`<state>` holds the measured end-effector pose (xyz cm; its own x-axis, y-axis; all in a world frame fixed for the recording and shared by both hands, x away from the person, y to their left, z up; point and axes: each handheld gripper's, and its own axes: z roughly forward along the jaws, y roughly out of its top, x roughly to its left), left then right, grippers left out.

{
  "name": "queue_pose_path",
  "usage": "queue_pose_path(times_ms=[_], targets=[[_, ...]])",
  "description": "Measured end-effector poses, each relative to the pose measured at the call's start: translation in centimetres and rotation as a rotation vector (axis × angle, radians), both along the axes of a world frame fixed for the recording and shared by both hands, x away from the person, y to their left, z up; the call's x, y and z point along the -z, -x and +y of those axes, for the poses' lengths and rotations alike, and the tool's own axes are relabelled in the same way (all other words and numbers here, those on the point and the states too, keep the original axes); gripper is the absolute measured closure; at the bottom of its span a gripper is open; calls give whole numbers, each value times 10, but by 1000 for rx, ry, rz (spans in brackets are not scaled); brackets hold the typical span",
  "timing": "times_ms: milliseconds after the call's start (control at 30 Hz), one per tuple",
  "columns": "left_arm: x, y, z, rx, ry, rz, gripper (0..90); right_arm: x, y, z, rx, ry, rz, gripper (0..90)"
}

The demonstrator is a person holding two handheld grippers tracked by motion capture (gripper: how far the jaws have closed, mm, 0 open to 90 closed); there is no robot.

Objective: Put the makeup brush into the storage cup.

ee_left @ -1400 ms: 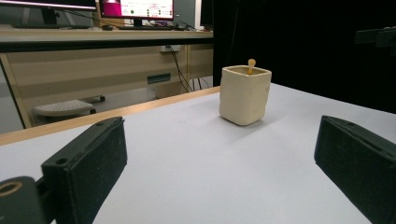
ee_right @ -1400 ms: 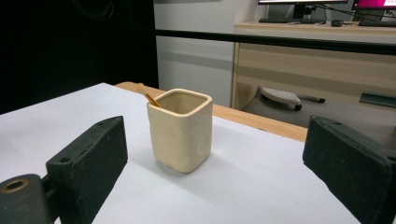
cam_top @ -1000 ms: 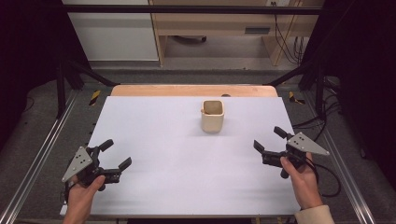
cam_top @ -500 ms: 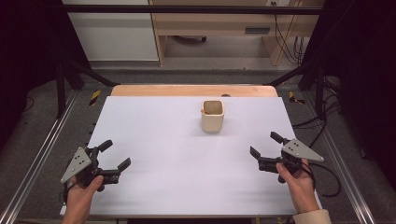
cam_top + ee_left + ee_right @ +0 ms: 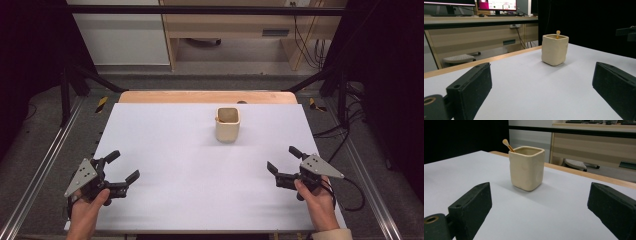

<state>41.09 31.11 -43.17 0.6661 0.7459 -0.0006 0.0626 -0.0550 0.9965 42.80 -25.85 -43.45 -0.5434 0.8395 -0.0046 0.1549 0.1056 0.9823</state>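
- High view: I see the cream cup [image 5: 228,124] upright on the white surface [image 5: 165,145], toward the far edge and a little right of centre, with nothing touching it.
- Right gripper view: a small wooden stick [image 5: 508,145] leans out of the cup's rim; what else is inside, I cannot tell.
- Left hand-held gripper [image 5: 121,167]: near the front left corner, jaws spread wide, holding nothing, well apart from the cup.
- Right hand-held gripper [image 5: 283,161]: near the front right edge, jaws likewise spread and empty, pointed inward toward the cup.
- Both gripper views frame the cup between their open jaws, so both tools are aimed at it.
- Progress, my judgement: work is at its very start. No contact or grasp made; the approach to the cup, the grasp, and any handling of the stick all remain.
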Motion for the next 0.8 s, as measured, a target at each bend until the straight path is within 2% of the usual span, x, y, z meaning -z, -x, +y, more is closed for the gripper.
queue_pose_path(times_ms=[200,567,633,667,800], targets=[[0,1,1,-4,0,-1,19,8,2,-1,9,-15,2,59],[1,2,1,-1,-5,-15,16,15,7,-2,12,-5,-11,52],[2,2,1,-2,-8,-18,16,17,8,-1,5,8,-22,46],[2,2,0,-2,-8,-19,16,17,9,0,9,19,-44,47],[2,4,0,-12,0,-27,16,18,9,-1,9,25,-67,49]])
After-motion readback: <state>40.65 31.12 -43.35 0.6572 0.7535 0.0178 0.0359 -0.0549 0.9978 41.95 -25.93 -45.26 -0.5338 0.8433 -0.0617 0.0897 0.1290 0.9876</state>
